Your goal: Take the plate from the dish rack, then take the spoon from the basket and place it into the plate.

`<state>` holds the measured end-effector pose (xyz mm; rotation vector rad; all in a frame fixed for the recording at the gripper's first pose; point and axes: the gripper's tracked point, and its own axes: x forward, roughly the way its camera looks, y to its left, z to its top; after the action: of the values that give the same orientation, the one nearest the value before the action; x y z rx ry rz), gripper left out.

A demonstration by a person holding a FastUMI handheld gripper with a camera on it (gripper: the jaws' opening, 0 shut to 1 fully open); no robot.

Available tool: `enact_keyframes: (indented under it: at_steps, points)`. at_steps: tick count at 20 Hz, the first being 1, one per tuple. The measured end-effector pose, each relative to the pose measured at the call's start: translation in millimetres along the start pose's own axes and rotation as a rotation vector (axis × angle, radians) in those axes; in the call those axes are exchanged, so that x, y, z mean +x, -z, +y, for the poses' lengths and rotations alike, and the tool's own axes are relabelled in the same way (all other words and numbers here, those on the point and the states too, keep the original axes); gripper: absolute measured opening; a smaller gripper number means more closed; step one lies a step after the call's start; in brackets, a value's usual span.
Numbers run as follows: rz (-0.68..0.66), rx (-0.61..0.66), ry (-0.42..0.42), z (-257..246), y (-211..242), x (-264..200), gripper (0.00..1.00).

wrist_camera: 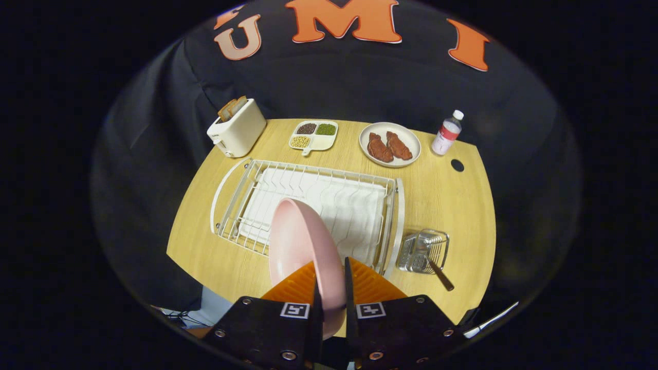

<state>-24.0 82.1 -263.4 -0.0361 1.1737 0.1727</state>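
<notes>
Gripper (333,267) clamps pink plate (300,241) by its rim, both fingers pressing. Plate on edge, hollow face turned left, long axis running from fingers toward dish rack (308,210); lower rim hidden between fingers. Rack otherwise bare, white tray under wires. Basket (424,251) just right of rack holds spoon (439,275), handle slanting out toward gripper, bowl end hard to make out. Beyond rack: toaster (237,133) with bread, divided dish (313,136) of beans, plate of meat (389,145), bottle (447,132).
</notes>
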Motion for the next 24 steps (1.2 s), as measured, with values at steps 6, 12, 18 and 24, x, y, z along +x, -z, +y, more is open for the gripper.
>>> enact_keyframes:
  at_steps: [6,12,18,24]
  points:
    - [0.036,0.102,-0.047,-12.4,71.2,7.2,0.19]
    - [0.097,0.165,-0.102,-11.0,131.5,44.7,0.18]
    - [0.104,0.160,-0.104,-11.7,155.4,81.0,0.18]
    - [0.111,0.182,-0.102,-13.6,161.4,99.8,0.25]
